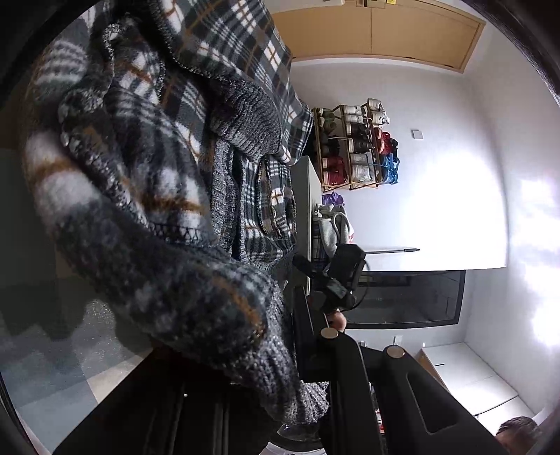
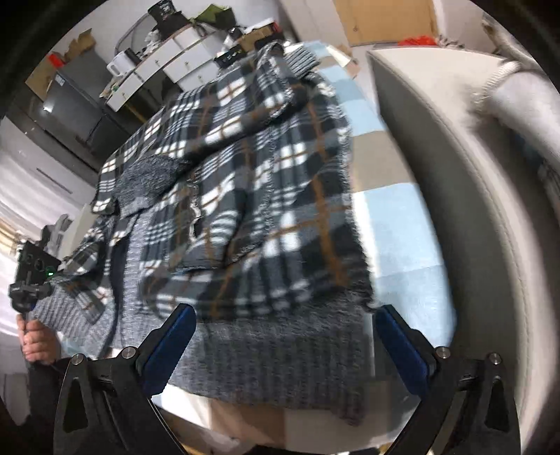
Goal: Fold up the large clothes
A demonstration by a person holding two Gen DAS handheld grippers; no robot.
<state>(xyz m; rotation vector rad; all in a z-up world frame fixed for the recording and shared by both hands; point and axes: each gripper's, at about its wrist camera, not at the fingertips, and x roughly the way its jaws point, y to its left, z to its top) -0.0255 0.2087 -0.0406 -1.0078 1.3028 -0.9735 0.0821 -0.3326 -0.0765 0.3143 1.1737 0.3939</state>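
Observation:
A large plaid fleece jacket [image 2: 252, 182] with a grey knit hem [image 2: 280, 357] lies spread on a blue and beige checked cover [image 2: 395, 224]. My right gripper [image 2: 285, 311] hovers open just above the hem, its blue pads [image 2: 168, 346] wide apart with nothing pinched. At the far left of the right wrist view, a hand holds my left gripper [image 2: 31, 276] at the jacket's other end. In the left wrist view the jacket [image 1: 157, 168] hangs bunched over my left gripper [image 1: 315, 343], which is shut on the cloth; its fingertips are hidden. The right gripper [image 1: 341, 276] shows beyond it.
A thick grey padded edge [image 2: 437, 175] runs along the right of the cover. White drawers and a dark cabinet [image 2: 168, 59] stand behind. A shoe rack [image 1: 353, 150] and a wooden door [image 1: 378, 31] line the white wall. A person's head [image 1: 518, 430] shows low right.

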